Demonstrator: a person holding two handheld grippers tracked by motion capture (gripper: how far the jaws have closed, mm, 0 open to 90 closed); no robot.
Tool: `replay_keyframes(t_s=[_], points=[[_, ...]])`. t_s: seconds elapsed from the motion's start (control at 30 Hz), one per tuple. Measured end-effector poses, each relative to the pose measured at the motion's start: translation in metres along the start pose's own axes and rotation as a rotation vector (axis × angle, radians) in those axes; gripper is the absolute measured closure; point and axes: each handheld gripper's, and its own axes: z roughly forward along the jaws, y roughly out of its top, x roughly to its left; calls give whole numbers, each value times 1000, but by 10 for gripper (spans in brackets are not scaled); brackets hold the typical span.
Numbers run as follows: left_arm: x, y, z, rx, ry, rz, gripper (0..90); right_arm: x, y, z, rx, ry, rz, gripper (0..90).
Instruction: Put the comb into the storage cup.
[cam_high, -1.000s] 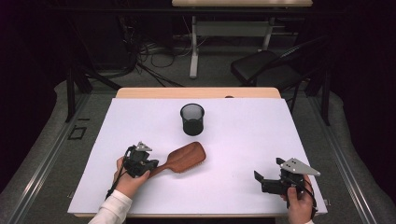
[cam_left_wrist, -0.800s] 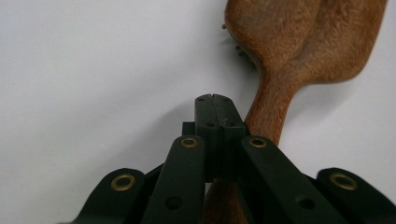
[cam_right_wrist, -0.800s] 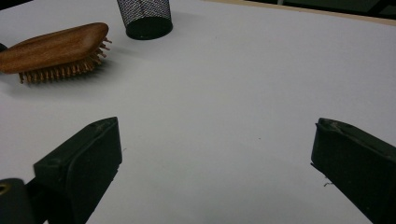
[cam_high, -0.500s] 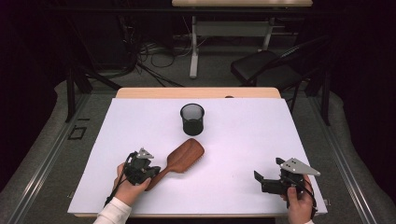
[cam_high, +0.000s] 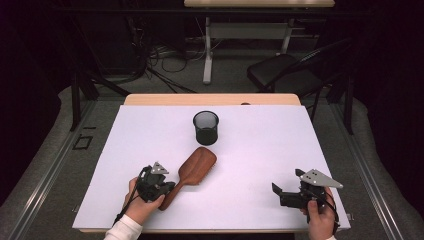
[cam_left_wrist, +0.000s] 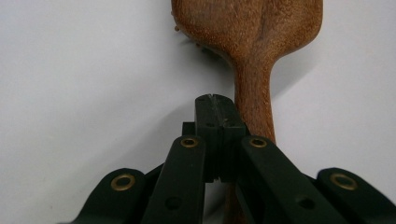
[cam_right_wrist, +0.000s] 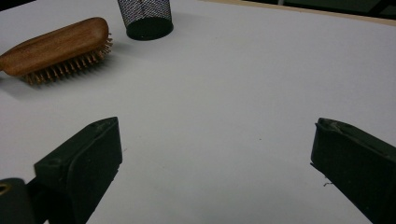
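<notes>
A wooden hairbrush (cam_high: 197, 165) lies bristles down on the white table top (cam_high: 260, 150), with its handle pointing toward the near left. My left gripper (cam_high: 169, 187) sits at the end of that handle. In the left gripper view its jaws (cam_left_wrist: 215, 109) are pressed together with nothing between them, and the hairbrush handle (cam_left_wrist: 252, 93) runs past their right side and underneath. My right gripper (cam_high: 278, 193) rests near the front right corner, open, with bare table between its jaws (cam_right_wrist: 215, 154). The right gripper view shows the hairbrush (cam_right_wrist: 56, 44) at far left.
A black mesh cup (cam_high: 206, 127) stands upright behind the hairbrush head, also seen as the mesh cup (cam_right_wrist: 144, 18) in the right gripper view. A wooden table edge (cam_high: 210, 99) borders the far side. A black chair (cam_high: 285, 70) and cables lie on the floor beyond.
My left gripper has drifted toward the near edge. The hairbrush handle has swung with it, so the brush stands steeper toward the cup. The right gripper has kept still.
</notes>
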Motion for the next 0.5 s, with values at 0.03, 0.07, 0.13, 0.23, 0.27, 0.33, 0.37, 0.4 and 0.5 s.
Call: replay_keyframes(t_s=[0.03,0.07,0.13,0.23,0.27,0.33,0.37,0.4,0.5], points=[[0,0,0,-1,-1,-1,900,0,0,0,0,0,0,15],[-1,0,0,-2,0,-3,900,0,0,0,1,0,0,15],[-1,0,0,-3,0,-4,900,0,0,0,-1,1,0,15],[-2,0,0,-4,-4,3,900,0,0,0,-2,1,0,15],[-3,1,0,-1,-3,6,900,0,0,1,-1,1,0,15],[-4,1,1,0,-5,6,900,0,0,1,-2,1,-1,15],[-4,1,1,-1,-4,8,900,0,0,1,-2,1,0,15],[-4,1,1,-1,-3,8,900,0,0,1,-3,2,0,15],[-4,1,1,-6,1,9,900,0,0,1,-2,2,1,16]])
